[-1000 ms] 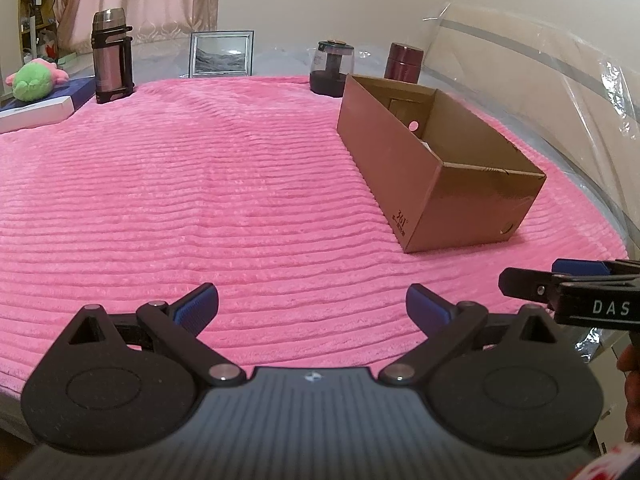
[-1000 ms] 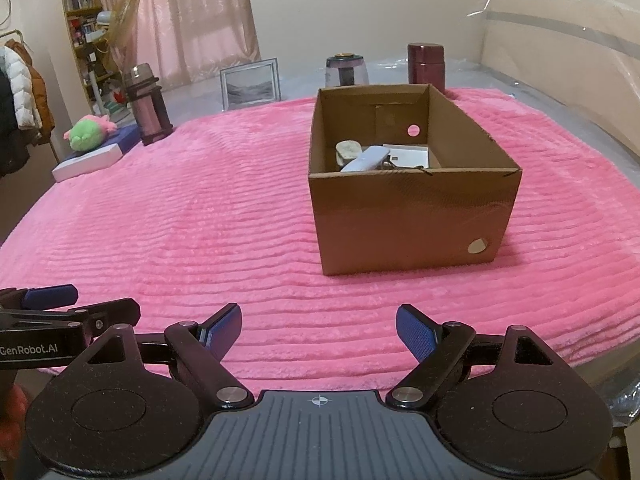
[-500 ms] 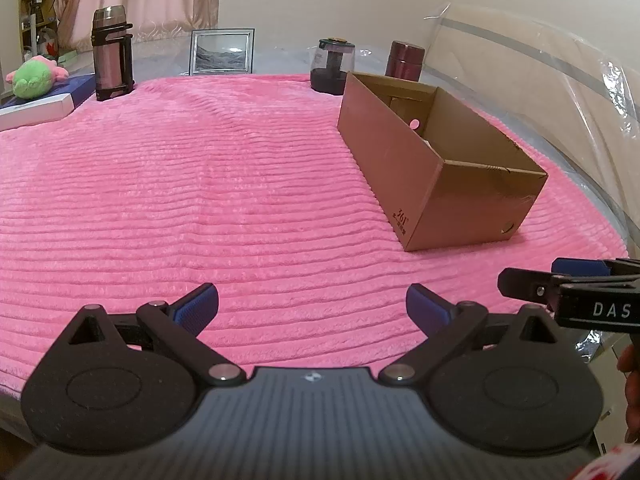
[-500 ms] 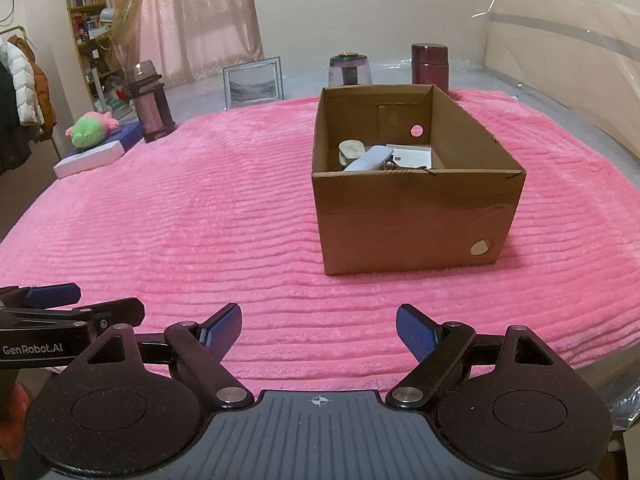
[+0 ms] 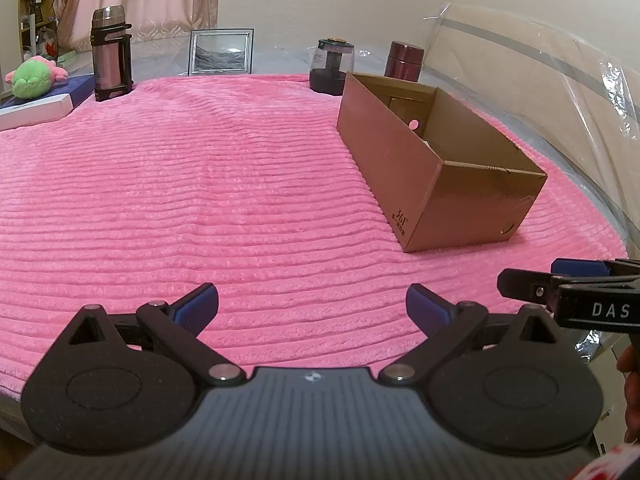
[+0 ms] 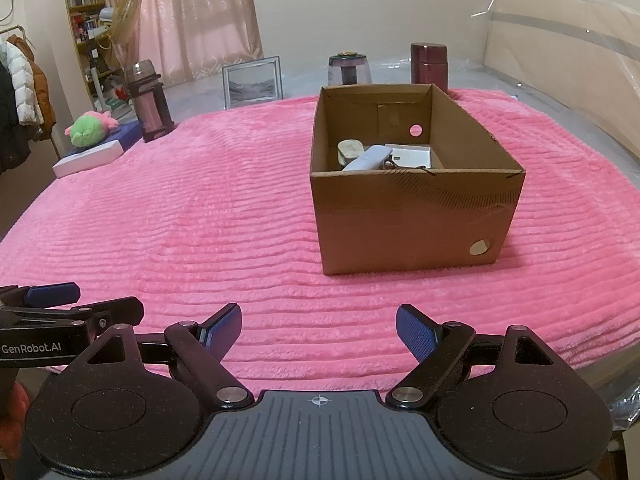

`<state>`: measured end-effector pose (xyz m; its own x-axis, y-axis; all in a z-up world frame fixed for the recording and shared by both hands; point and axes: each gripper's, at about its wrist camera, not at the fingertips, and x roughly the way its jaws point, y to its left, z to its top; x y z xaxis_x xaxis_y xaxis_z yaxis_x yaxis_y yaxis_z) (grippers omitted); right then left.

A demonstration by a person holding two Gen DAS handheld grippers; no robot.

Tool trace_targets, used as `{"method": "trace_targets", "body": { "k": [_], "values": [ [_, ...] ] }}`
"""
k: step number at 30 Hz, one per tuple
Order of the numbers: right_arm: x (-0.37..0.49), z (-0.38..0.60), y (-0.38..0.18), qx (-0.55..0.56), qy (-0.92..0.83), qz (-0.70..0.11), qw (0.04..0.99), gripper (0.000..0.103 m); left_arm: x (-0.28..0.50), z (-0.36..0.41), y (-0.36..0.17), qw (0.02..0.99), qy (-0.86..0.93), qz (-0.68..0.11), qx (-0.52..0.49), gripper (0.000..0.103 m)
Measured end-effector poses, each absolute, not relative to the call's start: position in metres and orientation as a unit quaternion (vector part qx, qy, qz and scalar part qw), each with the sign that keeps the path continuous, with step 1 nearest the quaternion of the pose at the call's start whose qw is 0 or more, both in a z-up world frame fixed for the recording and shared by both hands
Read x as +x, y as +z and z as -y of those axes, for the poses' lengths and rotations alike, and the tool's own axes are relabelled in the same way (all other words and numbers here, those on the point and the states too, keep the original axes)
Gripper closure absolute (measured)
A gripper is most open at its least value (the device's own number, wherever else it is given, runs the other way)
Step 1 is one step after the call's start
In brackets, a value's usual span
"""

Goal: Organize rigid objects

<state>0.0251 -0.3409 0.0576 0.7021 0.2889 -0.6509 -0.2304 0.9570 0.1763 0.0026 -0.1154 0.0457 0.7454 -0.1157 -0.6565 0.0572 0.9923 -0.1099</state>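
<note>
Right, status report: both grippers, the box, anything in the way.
Left hand-held gripper open, empty. Right hand-held gripper open, empty. Cardboard box upright on pink blanket, a few items inside. Nothing between grippers and box.

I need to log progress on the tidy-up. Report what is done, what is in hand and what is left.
Done: several small items already lie inside the cardboard box, among them a white device.
In hand: nothing. The left gripper and right gripper are both open and empty above the pink blanket.
Possibly left: thermos, picture frame, glass jar and maroon canister along the far edge.
</note>
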Motion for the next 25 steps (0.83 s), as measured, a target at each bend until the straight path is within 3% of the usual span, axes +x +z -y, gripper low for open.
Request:
{"method": "trace_targets", "body": {
  "k": [25],
  "values": [
    [0.0258, 0.3411, 0.0584, 0.04, 0.141, -0.359, 0.922, 0.021, 0.0069, 0.1157, 0.0466, 0.933, -0.058, -0.351, -0.047, 0.004]
  ]
}}
